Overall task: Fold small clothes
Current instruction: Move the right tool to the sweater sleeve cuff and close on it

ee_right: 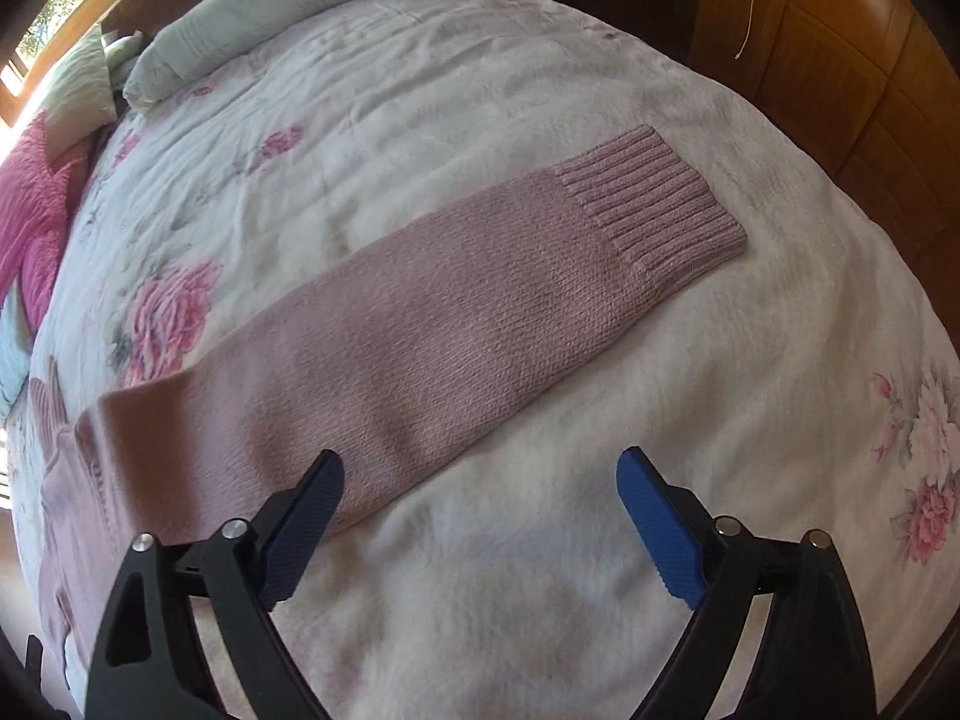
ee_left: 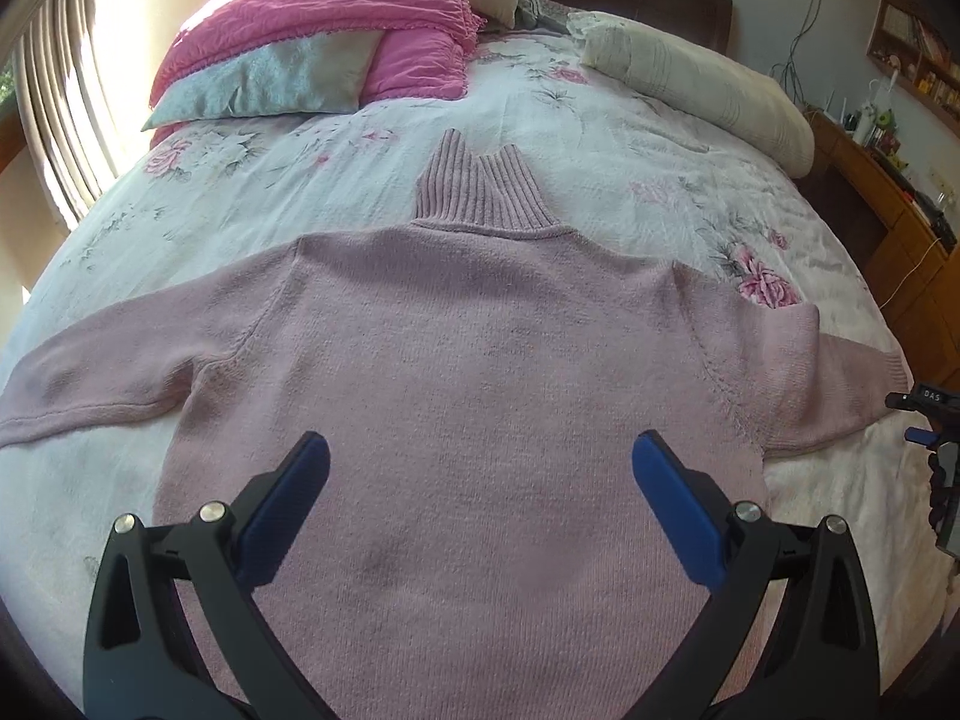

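I am holding my right gripper [ee_right: 480,504] with its jaws spread wide and nothing between them, hovering just above the bedspread [ee_right: 540,570] near the bed's right side. Its left blue pad [ee_right: 300,534] is sitting over the lower edge of the sweater's right sleeve [ee_right: 420,336], while the other pad is hanging over bare quilt. From there the sleeve is running away from me, its long axis slanting ahead and to the right, ending in the ribbed cuff [ee_right: 654,210] that is lying near the bed's right edge, well apart from my pads. My left gripper [ee_left: 480,480] is likewise gaping wide and empty, poised over the lower middle of the pink sweater [ee_left: 480,330], which is lying flat and spread out across the middle of the bed, its ribbed neck [ee_left: 480,192] pointing toward the pillows [ee_left: 336,30] at the head end. The other sleeve is stretching off toward the bed's left side. I am judging the right hand to be the nearer one for this sleeve, and that folding it inward means reaching along that slant toward the cuff.
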{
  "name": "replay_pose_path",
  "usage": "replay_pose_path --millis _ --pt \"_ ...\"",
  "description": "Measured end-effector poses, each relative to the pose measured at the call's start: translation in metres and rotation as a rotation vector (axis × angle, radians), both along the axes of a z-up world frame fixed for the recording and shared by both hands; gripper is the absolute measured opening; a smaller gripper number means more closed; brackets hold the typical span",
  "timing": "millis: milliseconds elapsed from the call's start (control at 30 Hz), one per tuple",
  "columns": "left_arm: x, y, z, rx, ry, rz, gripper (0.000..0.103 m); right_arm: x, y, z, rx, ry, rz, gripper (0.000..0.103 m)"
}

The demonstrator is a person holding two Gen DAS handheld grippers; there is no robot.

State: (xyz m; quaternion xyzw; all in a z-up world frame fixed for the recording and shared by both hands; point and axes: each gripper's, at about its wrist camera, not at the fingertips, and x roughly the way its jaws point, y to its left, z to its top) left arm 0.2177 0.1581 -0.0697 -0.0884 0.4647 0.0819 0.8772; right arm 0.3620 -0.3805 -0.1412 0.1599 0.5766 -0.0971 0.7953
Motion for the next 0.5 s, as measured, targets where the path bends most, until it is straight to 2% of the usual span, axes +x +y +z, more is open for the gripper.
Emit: replay_pose_path --millis 100,167,267,333,400,433,467,500 --pt "0.014 -0.006 -0.006 0.011 0.009 -0.014 0.100 0.014 -0.016 -0.019 0.047 0.024 -0.049 0.091" --pt "0.014 -0.007 -0.009 0.024 0.005 -0.023 0.100 0.019 -0.025 -0.024 0.073 0.005 -0.073 0.091" --pt "0.014 -0.004 -0.016 0.047 0.018 -0.021 0.100 0.025 -0.036 -0.025 0.093 -0.029 -0.117 0.085" --pt "0.014 0.002 -0.021 0.042 0.032 -0.004 0.100 0.030 -0.042 -0.027 0.074 -0.029 -0.140 0.071" --pt "0.012 0.006 -0.023 0.037 0.035 0.006 0.100 0.032 -0.046 -0.025 0.067 -0.038 -0.150 0.045" --pt "0.010 0.007 -0.023 0.040 0.033 0.004 0.100 0.032 -0.048 -0.024 0.080 -0.055 -0.155 0.037" --pt "0.009 0.007 -0.023 0.048 0.032 0.000 0.100 0.031 -0.050 -0.021 0.094 -0.072 -0.158 0.017" --pt "0.007 0.007 -0.023 0.058 0.031 -0.007 0.100 0.029 -0.051 -0.018 0.102 -0.087 -0.159 0.010"
